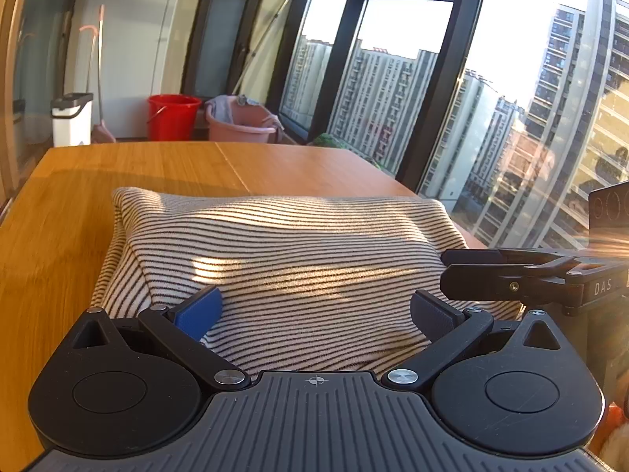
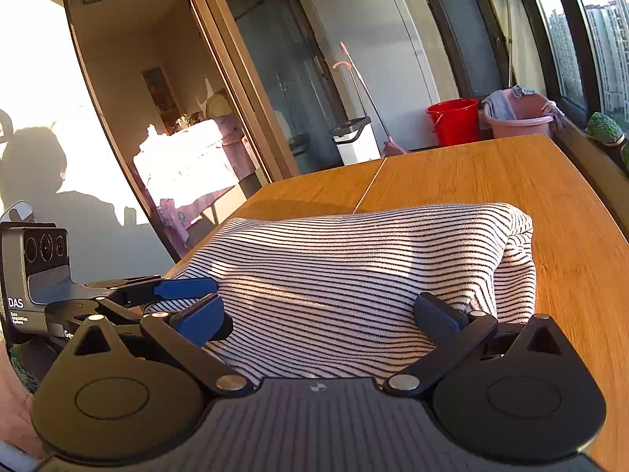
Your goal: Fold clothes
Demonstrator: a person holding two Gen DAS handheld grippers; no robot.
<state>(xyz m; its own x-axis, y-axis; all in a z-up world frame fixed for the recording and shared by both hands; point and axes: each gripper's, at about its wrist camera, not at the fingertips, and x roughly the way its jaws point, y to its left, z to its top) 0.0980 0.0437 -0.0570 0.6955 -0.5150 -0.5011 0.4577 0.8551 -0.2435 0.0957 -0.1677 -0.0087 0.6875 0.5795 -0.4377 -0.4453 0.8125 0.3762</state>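
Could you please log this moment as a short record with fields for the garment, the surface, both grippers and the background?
garment: striped garment, folded into a thick bundle, lying on the table
surface: wooden table
left gripper: open, fingers either side of the bundle's near edge
right gripper: open, likewise straddling the near edge
background: red bucket, pink basin with cloths, white bin, window

One folded striped garment (image 1: pixel 275 259) on one wooden bench (image 1: pixel 118 173); two grippers, left (image 1: pixel 314 314) and right (image 2: pixel 320 316); behind, one red bucket (image 1: pixel 173 116), one pink basin (image 1: pixel 243 122), one white bin (image 1: pixel 72 118).
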